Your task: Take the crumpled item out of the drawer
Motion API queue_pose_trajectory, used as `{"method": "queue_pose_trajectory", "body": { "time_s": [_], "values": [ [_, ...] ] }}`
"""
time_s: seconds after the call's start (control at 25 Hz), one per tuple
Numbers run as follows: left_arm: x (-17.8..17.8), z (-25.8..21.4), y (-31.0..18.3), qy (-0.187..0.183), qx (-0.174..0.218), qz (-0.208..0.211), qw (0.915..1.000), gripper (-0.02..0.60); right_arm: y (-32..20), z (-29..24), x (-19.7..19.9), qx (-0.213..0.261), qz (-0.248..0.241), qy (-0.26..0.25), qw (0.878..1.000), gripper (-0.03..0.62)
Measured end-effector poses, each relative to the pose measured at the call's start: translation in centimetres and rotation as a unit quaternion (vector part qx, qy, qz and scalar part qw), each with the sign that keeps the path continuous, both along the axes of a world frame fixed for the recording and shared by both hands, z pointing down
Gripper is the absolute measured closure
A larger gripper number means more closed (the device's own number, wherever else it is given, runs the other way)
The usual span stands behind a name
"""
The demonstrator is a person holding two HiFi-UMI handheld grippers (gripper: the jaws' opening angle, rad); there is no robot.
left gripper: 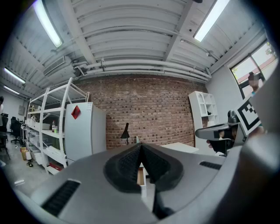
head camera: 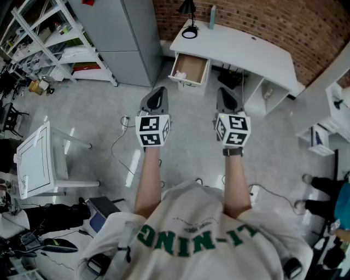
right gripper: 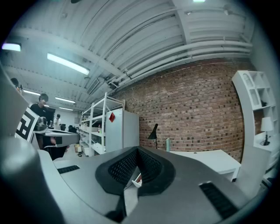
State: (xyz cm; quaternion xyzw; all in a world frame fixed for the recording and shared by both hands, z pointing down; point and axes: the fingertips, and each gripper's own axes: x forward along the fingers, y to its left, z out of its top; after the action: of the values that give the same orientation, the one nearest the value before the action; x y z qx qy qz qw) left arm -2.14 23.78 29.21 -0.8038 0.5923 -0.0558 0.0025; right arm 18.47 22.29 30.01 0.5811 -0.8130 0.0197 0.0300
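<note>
The white desk stands ahead against the brick wall, its drawer pulled open and showing a tan inside. No crumpled item can be made out in it from here. Both grippers are held side by side in the air, well short of the desk. My left gripper points at the drawer with its jaws together and nothing between them; a strip of the drawer shows past them. My right gripper is shut and empty too. In each gripper view the black pads meet at a point.
A black lamp and a bottle stand on the desk. A grey cabinet and white shelves are at the left, a small white table nearer. Cables lie on the floor. A person stands at the right.
</note>
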Motion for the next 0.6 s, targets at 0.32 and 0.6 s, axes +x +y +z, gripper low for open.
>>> {"method": "queue_pose_trajectory", "body": {
  "time_s": [0.32, 0.6],
  "values": [
    [3.1, -0.3, -0.8, 0.011, 0.006, 0.006, 0.9999, 0.588, -0.4, 0.2, 1.5, -0.004, -0.021, -0.032, 0.999, 0.595],
    [5.2, 1.0, -1.2, 0.028, 0.001, -0.003, 0.9996, 0.589, -0.2, 1.7, 1.6, -0.014, -0.043, -0.073, 0.996, 0.595]
  ]
}}
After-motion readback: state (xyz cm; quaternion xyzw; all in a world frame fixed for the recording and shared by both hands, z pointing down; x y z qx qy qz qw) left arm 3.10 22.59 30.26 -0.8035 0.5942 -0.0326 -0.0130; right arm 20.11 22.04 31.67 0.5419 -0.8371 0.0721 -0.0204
